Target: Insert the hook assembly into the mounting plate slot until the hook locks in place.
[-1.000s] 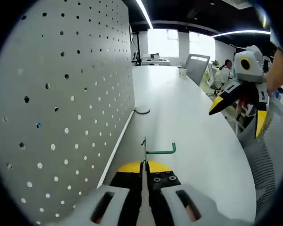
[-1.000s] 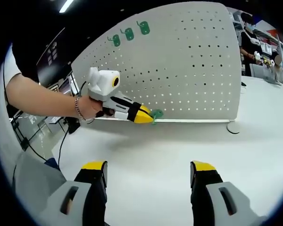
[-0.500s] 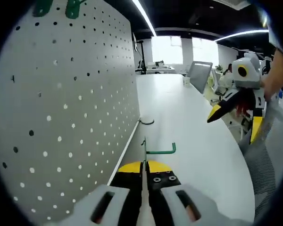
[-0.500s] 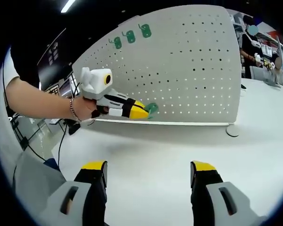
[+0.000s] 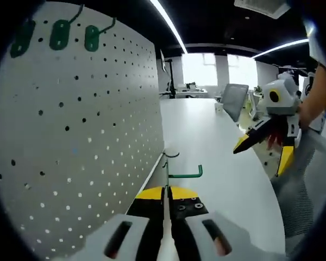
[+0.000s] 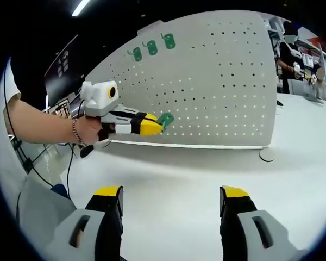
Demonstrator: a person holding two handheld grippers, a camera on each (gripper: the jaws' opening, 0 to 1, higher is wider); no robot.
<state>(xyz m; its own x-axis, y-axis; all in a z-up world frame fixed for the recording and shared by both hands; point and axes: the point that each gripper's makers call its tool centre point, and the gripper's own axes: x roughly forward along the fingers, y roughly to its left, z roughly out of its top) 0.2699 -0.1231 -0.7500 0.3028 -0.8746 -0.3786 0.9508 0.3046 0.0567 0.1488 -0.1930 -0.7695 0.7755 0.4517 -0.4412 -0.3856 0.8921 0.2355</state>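
Note:
My left gripper (image 5: pixel 166 191) is shut on a green hook (image 5: pixel 180 174), whose flat plate sticks up between the yellow tips and whose prong points right. In the right gripper view the same left gripper (image 6: pixel 150 125) hovers in front of the grey pegboard (image 6: pixel 217 81), holding the green hook (image 6: pixel 164 119) off the table, close to the board's face. Three green hooks (image 6: pixel 151 48) hang near the board's upper edge; they also show as green hooks (image 5: pixel 60 33) in the left gripper view. My right gripper (image 6: pixel 171 198) is open and empty over the white table (image 6: pixel 206 174).
The pegboard (image 5: pixel 81 136) stands upright on a round foot (image 6: pixel 267 155). A person's hand and forearm (image 6: pixel 49 128) hold the left gripper. The other gripper (image 5: pixel 271 128) hangs at the right. Office chairs, desks and a person stand beyond the table.
The left gripper has risen with the green hook along the pegboard's face and moved slightly left; the hung hooks have come into its view. The right gripper has stayed open and still.

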